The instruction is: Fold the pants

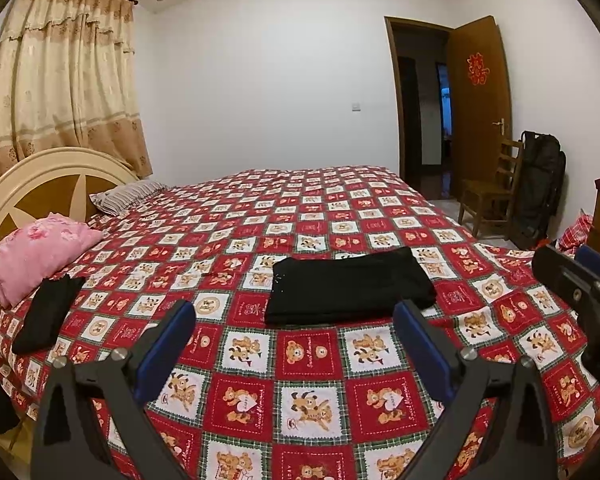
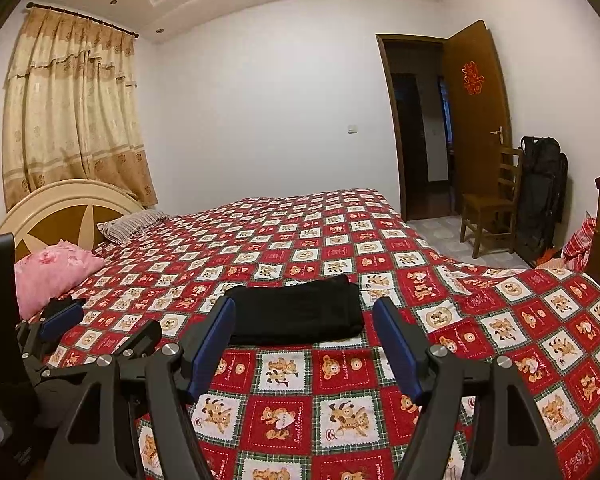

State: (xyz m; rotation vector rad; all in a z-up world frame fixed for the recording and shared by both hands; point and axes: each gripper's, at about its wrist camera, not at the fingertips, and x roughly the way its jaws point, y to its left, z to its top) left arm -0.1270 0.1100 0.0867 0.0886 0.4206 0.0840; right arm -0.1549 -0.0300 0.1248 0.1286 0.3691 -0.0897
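Black folded pants (image 1: 348, 286) lie beyond both empty, wide-open tongs (image 1: 296, 344); quilt lettering unreadable.

Matt black cloth pants (image 1: 348, 284)

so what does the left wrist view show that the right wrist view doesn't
Only the left wrist view shows the second black garment lying whole beside the pink pillow; in the right wrist view the left gripper mostly hides it. Only the right wrist view shows more of the floor past the bed. Both show the folded black pants on the red patterned bedspread, the open door, the wooden chair, and open, empty fingers.
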